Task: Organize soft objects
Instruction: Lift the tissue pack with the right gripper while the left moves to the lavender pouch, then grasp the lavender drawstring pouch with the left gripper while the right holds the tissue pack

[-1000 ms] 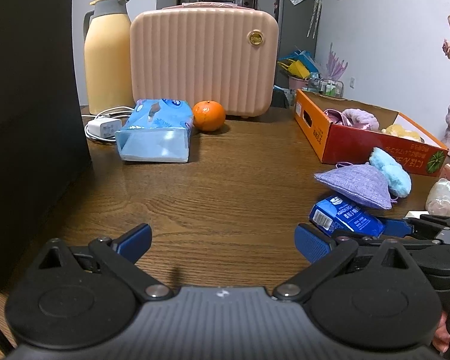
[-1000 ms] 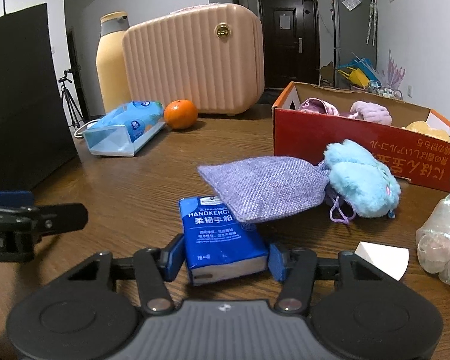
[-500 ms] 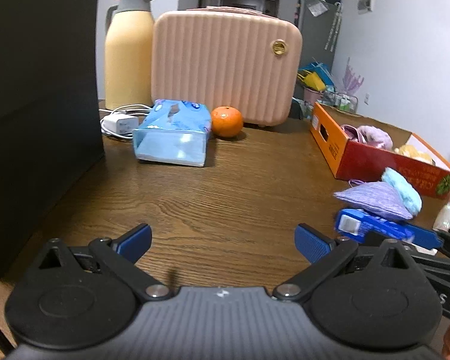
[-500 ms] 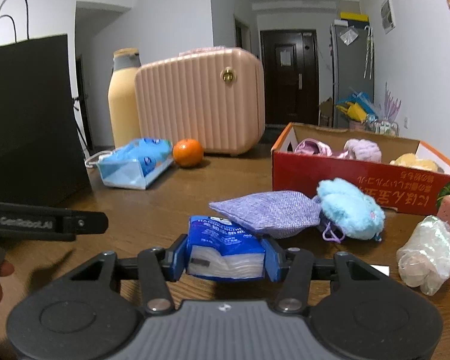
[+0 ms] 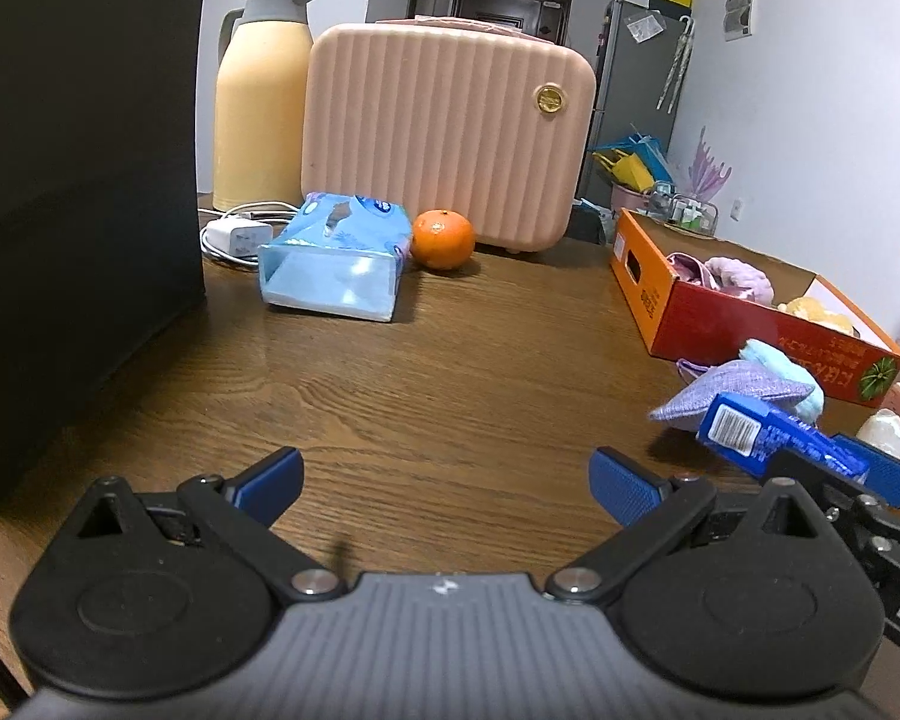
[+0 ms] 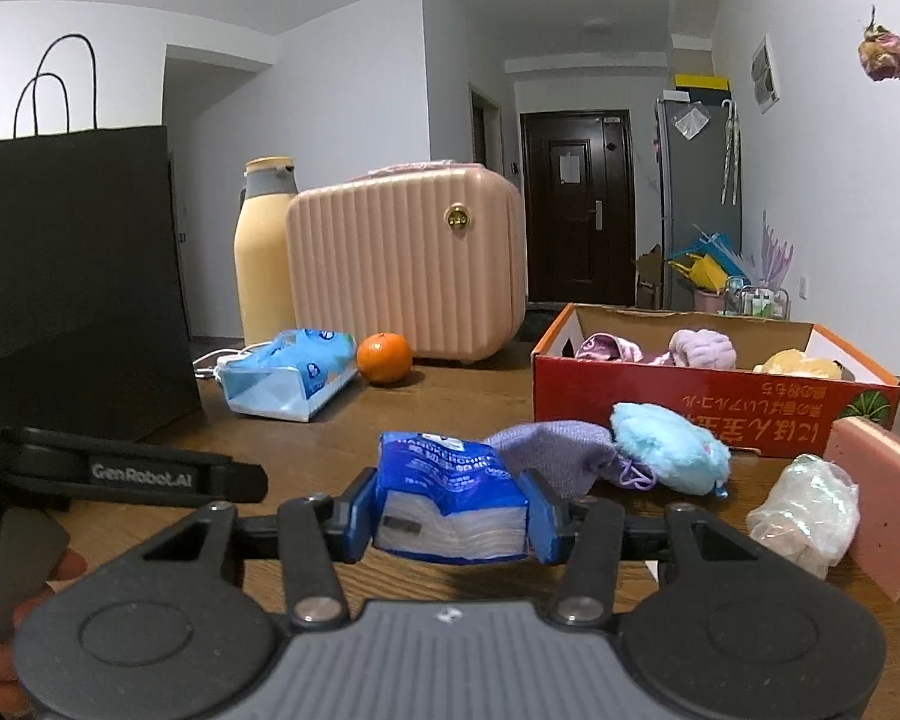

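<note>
My right gripper (image 6: 450, 510) is shut on a blue pack of paper handkerchiefs (image 6: 450, 498) and holds it above the wooden table; the pack also shows in the left wrist view (image 5: 762, 432). My left gripper (image 5: 444, 480) is open and empty, low over the table. A lilac cloth pouch (image 6: 552, 456) and a light blue plush toy (image 6: 666, 456) lie in front of the orange cardboard box (image 6: 690, 414), which holds pink, lilac and yellow soft items. A clear crinkled bundle (image 6: 810, 516) lies at the right.
A black paper bag (image 6: 72, 276) stands at the left. A pink case (image 6: 408, 264), a yellow thermos (image 6: 264, 252), a tissue pack (image 6: 288, 372), an orange (image 6: 384, 357) and a white charger (image 5: 240, 237) sit at the back. A pink sponge (image 6: 876, 504) is at the far right.
My right gripper has lifted the handkerchief pack off the table, from beside the lilac pouch. The left gripper has stayed open and drifted slightly.
</note>
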Demonstrator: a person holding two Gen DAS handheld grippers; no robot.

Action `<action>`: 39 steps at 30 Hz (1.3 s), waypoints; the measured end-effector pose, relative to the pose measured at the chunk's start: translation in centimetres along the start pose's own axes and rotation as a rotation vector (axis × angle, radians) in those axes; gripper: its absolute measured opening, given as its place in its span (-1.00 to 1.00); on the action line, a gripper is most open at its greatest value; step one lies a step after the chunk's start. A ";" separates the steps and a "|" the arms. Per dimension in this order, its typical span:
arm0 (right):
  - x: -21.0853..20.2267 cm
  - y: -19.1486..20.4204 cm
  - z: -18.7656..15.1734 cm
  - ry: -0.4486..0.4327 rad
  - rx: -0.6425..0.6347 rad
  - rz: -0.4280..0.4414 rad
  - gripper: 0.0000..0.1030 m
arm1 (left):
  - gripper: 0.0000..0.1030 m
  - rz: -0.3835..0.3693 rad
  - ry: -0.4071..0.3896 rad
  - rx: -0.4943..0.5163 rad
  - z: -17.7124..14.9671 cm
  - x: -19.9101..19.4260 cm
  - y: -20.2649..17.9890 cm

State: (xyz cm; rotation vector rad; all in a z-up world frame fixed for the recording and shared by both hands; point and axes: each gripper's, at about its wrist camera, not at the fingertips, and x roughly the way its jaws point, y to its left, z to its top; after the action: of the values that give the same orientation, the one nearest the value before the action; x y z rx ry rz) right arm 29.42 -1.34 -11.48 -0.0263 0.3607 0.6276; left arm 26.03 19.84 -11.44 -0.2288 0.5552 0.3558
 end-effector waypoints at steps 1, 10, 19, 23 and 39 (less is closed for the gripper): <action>-0.3 -0.1 0.0 -0.006 0.002 0.000 -0.05 | 1.00 -0.001 0.000 -0.001 0.0 0.0 0.0; -2.8 -1.9 0.3 -0.064 0.037 -0.025 -0.06 | 1.00 0.004 -0.012 0.011 -1.1 -0.7 -1.6; -3.2 -4.2 0.5 -0.095 0.043 -0.086 -0.06 | 1.00 -0.037 -0.029 0.038 -0.9 -0.5 -3.4; -2.9 -5.4 0.5 -0.101 0.043 -0.123 -0.06 | 1.00 -0.077 -0.023 0.067 -0.4 -0.1 -5.1; -1.6 -9.7 0.6 -0.115 0.026 -0.217 -0.05 | 1.00 -0.186 0.025 0.139 0.6 3.3 -11.9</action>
State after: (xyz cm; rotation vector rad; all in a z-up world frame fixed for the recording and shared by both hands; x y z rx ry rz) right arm 34.08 -10.03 -11.19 -0.0042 0.2503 0.4076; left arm 33.56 10.04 -11.41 -0.1498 0.5754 0.1332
